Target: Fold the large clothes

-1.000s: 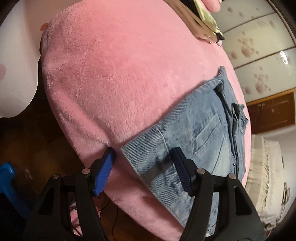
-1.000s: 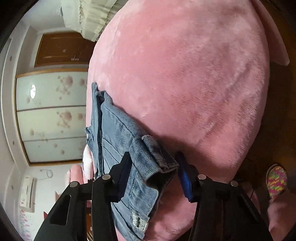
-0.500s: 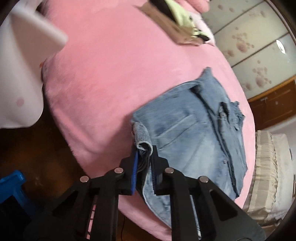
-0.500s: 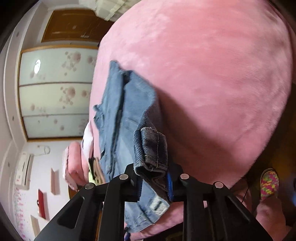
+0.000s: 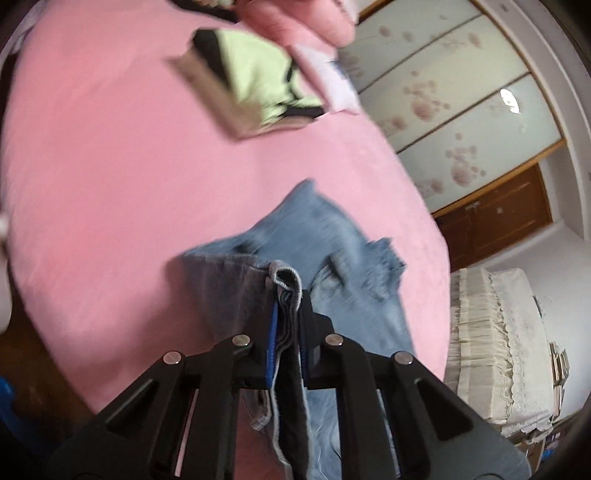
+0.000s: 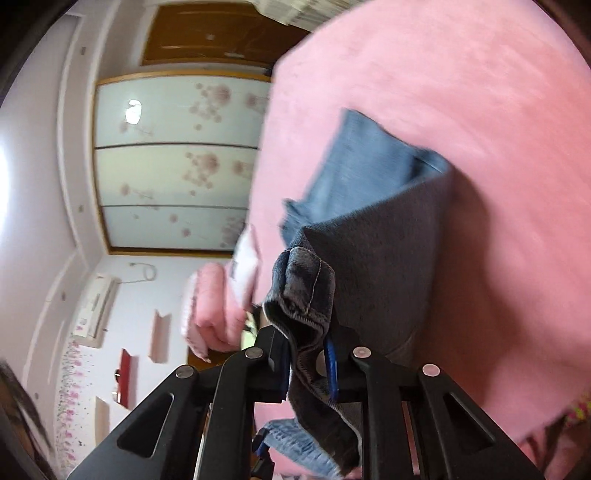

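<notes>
At the bottom centre of the left wrist view, the left tool (image 5: pixel 287 328) is clamped on a bunched hem of the blue jeans (image 5: pixel 325 236), its blue-lined pads pressed tight against the folded denim. From that pinched edge the fabric runs up the frame and spreads over the pink blanket (image 5: pixel 110 155) of the bed, with a frayed patch showing toward the right of centre. The part nearest the tool hangs slack and grey on its inner side.

Toward the upper middle of that view lies a stack of folded clothes (image 5: pixel 255 85), pale green on top and tan at its lower edge, well apart from the jeans. A pink pillow (image 5: pixel 299 18) sits at the top edge, blurred. Sliding wardrobe doors (image 5: pixel 461 110) with a flower pattern fill the upper right, and a white lace cover (image 5: pixel 506 343) drapes at the lower right.

At the bottom centre of the right wrist view, the right tool (image 6: pixel 306 354) grips another rolled hem of the jeans (image 6: pixel 365 162), its jaws closing further onto the thick seam between them. The denim rises from the tool as a lifted fold, its grey inner face turned to the camera, and the blue outer side lies on the blanket in the middle of the frame.
</notes>
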